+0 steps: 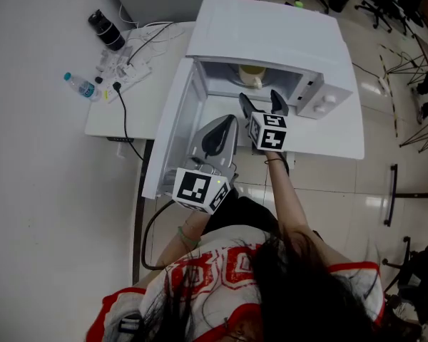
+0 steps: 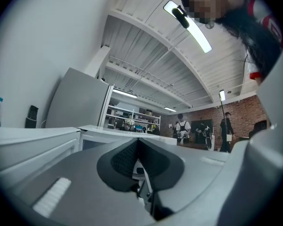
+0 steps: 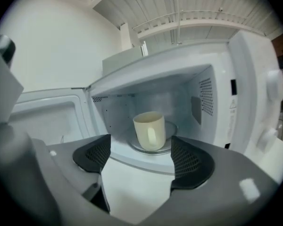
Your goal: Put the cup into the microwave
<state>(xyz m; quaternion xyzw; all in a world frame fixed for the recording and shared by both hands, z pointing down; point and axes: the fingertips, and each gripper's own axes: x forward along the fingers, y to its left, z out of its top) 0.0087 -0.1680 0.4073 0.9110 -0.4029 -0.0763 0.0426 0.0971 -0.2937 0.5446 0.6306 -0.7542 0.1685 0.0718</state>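
Note:
A cream cup (image 3: 150, 131) stands upright on the glass turntable (image 3: 169, 146) inside the open white microwave (image 1: 271, 30). From the head view only its top (image 1: 251, 75) shows in the cavity. My right gripper (image 3: 141, 158) is open just outside the cavity mouth, level with the cup and apart from it, with nothing between its pads. It shows in the head view in front of the oven (image 1: 260, 100). My left gripper (image 1: 225, 123) hangs lower and nearer me, beside the open door. Its jaws are shut with nothing in them (image 2: 137, 147).
The microwave door (image 1: 172, 130) swings out to the left, beside my left gripper. The control panel with knobs (image 1: 321, 102) is on the right. A water bottle (image 1: 80, 85), a power strip (image 1: 128, 73) with cables and a black canister (image 1: 107, 30) lie on the table's left part.

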